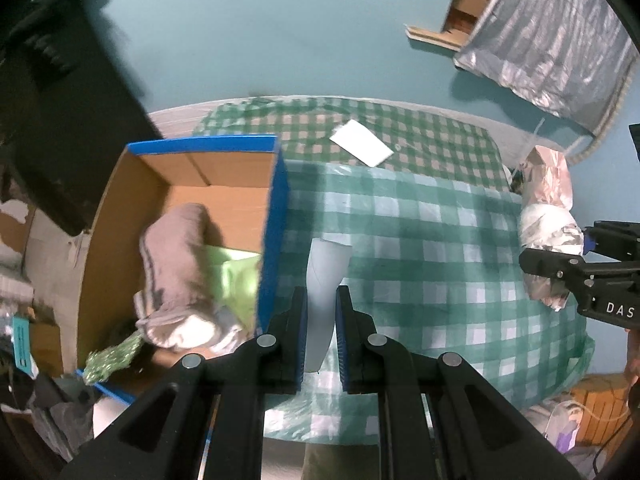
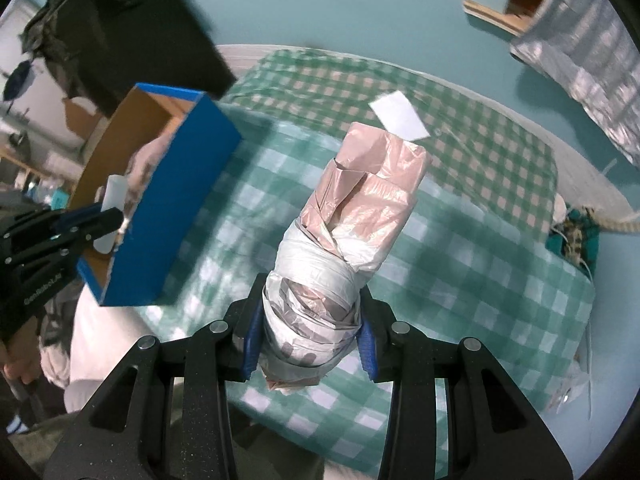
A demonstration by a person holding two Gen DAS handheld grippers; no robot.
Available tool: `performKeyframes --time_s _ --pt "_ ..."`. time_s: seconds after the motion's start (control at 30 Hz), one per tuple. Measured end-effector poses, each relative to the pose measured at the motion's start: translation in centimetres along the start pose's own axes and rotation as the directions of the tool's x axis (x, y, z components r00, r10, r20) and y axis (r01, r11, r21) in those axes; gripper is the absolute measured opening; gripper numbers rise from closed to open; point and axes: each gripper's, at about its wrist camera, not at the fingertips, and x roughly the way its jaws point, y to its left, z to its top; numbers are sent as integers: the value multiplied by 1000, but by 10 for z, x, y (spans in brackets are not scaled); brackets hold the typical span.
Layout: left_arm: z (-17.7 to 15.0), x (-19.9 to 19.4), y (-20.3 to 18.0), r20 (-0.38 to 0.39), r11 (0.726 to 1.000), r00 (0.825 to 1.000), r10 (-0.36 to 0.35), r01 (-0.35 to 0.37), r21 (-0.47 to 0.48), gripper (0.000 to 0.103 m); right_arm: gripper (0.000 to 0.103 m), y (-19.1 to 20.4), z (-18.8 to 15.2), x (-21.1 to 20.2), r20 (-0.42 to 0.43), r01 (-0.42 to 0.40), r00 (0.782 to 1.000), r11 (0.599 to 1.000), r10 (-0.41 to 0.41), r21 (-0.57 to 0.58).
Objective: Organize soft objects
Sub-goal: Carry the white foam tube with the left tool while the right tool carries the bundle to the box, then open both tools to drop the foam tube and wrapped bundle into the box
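My left gripper (image 1: 321, 312) clamps a pale sheet (image 1: 324, 276) | right gripper (image 2: 310, 344) clamps a bag roll (image 2: 340, 248) | box (image 1: 276, 216) left, over checked cloth (image 1: 432, 240).

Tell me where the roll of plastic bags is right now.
The roll of plastic bags is clamped in the right gripper, held above the green checked cloth, right of the blue box.

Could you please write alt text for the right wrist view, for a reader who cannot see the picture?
The right gripper clamps a rolled bundle of pink and white plastic bags above a table with a green checked cloth. At left, the left gripper holds a pale thin piece by an open blue cardboard box.
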Motion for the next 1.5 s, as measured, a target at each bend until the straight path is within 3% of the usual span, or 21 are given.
performKeyframes --time_s 0.53,1.0,1.33,1.5 --pt "-35 -17 83 -10 974 995 104 -103 -204 13 38 99 50 8 7 -92 995 971 96 -220" --pt "-48 12 149 -76 933 989 126 -145 -331 13 38 187 83 50 -50 -135 991 931 126 -338" --pt "-41 26 167 -110 921 988 112 -145 -361 17 40 224 97 84 -74 -92 995 919 69 -384" --pt "-38 23 171 -107 917 988 110 -142 -374 29 45 232 101 87 -59 -59 998 917 39 -395"
